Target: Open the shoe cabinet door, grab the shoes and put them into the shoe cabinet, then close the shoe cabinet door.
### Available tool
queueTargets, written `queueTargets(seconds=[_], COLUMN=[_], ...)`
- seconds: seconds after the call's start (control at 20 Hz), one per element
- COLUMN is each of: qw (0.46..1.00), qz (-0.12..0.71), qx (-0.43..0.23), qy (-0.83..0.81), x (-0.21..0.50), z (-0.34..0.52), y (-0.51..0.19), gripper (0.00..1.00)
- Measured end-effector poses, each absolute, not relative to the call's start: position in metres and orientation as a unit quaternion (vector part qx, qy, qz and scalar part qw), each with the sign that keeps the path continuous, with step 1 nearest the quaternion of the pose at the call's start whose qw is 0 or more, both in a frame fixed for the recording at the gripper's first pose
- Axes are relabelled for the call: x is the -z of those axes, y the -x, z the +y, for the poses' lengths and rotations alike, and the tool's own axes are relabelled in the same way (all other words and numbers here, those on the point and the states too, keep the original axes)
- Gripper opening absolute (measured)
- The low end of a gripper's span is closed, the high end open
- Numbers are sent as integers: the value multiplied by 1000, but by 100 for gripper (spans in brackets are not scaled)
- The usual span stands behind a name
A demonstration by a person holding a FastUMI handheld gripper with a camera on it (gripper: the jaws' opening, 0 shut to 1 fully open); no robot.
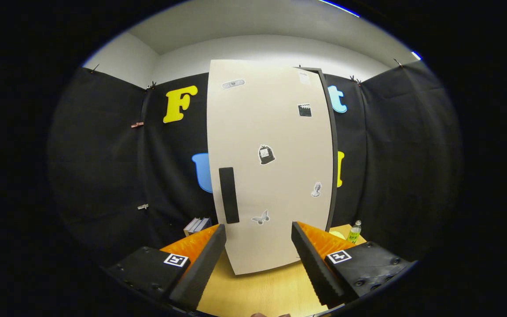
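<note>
**Shoe cabinet stood shut before an open tool**

The shoe cabinet (275, 176), a tall pale unit with a dark side edge, stood upright on the wooden worktop (262, 293) against the booth's black cloth wall (104, 176). Its door (271, 132) faced the camera and lay closed, so whatever the cabinet held could not be seen. A dark vertical handle (229, 195) sat low on the door near its left edge, and several small stickers dotted the panel, among them a butterfly sticker (261, 217) near the bottom.

The tool (259, 259) hung just short of the cabinet's base with its two fingers spread wide apart, gripping nothing. The foot of the door showed between the fingers, and the handle rose just above and beyond the left finger (203, 264). The right finger (317, 268) pointed toward the cabinet's lower right corner. Neither finger touched the door.

A small stack of books (197, 225) rested on the worktop to the left of the cabinet, partly behind the left finger. To the right of the cabinet, a clear bottle (354, 232) with a green label stood upright beside a yellow object (337, 234) that was too hidden to identify.
</note>
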State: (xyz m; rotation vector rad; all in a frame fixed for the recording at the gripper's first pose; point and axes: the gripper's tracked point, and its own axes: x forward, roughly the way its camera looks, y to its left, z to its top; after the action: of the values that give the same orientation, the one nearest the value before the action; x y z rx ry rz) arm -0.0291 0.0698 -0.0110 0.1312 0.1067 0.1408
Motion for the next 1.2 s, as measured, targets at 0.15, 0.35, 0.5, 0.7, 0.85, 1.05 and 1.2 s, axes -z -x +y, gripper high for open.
queueTargets(seconds=[0.15,0.35,0.5,0.7,0.85,1.05,1.2], qw=[995,997,998,998,997,996,995], qz=[41,27,15,20,31,49,61], qx=[-67,-55,-44,-34,-27,-26,-26], qy=[-64,-49,-38,-48,-63,-73,-75], x=[5,2,1,3,6,8,13], z=[67,58,49,37,33,33,36], y=[29,24,21,16,9,-2,-11], gripper=[98,98,97,97,97,98,98])
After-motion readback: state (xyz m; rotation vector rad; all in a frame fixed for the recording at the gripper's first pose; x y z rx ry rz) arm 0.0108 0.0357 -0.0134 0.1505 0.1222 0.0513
